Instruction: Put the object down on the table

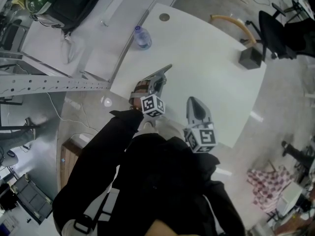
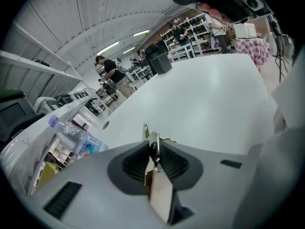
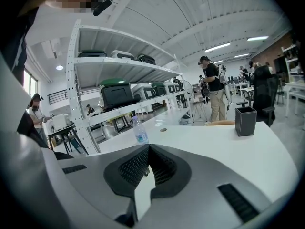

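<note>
My left gripper (image 2: 152,146) is narrow, its pads pinching the object (image 2: 147,132), a small metal piece with a tan tag (image 2: 161,194) trailing back between the jaws. It sits over the table (image 2: 209,99) close to the near left corner. I cannot tell whether it touches the top, though it looks to be hanging clear.

My main worry is the edge. If I let go this near the corner, a hard metal thing could bounce or skid on the smooth top and go over the side. Letting it fall from a height makes that more likely.

The tag lies deep between the pads, so it may snag and drag the piece along as I pull away.

My right gripper (image 3: 148,151) is closed and empty just beside the left, and I could bump it.
</note>
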The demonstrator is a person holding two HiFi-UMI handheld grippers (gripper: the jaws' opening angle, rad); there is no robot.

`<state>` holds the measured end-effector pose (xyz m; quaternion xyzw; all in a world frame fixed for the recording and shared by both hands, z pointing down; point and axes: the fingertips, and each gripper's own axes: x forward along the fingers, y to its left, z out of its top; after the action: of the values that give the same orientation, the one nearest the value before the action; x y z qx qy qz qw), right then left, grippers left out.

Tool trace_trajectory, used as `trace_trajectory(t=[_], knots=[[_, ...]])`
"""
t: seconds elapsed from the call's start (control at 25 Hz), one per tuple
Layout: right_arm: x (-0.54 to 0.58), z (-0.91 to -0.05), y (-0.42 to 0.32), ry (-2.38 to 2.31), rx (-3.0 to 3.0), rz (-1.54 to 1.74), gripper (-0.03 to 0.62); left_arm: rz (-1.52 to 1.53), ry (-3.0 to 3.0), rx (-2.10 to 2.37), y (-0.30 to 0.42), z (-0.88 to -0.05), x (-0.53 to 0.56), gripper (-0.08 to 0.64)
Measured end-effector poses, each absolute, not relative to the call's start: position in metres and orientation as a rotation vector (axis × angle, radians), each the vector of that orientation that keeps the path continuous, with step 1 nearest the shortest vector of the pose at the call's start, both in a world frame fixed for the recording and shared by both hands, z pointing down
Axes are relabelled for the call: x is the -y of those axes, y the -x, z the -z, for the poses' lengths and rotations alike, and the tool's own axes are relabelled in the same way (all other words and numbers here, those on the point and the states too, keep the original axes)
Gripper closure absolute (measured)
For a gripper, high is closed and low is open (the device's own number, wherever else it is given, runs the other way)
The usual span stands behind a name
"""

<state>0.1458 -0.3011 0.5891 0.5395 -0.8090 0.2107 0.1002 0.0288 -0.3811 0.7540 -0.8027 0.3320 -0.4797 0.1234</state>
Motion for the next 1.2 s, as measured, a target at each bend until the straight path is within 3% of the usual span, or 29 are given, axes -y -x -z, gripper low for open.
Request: trace_trajectory(t=[0.16,0.24,0.44,1.2], knots=[[0.298,-0.589,-0.149,-1.608,2.371,-0.616,0.591,1.422,2.368,-0.974,-0.029,-0.759,0.380,0.508],[0.297,-0.587,-0.148,-1.612,2.388,-0.611,0.591,1.445,2.380,-0.965,-0.028,-0.764,0.377,0.444],[0.291,-0.585,-0.146,-1.615,2.393,-0.603,0.591,1.439,2.405,-0.948,-0.030,-0.759,0.370,0.395],[0.265,-0.541,-0.132,-1.725,2.372,-0.531,0.591,1.145,2.491,-1.156,-0.009,-0.638,0.357,0.394]])
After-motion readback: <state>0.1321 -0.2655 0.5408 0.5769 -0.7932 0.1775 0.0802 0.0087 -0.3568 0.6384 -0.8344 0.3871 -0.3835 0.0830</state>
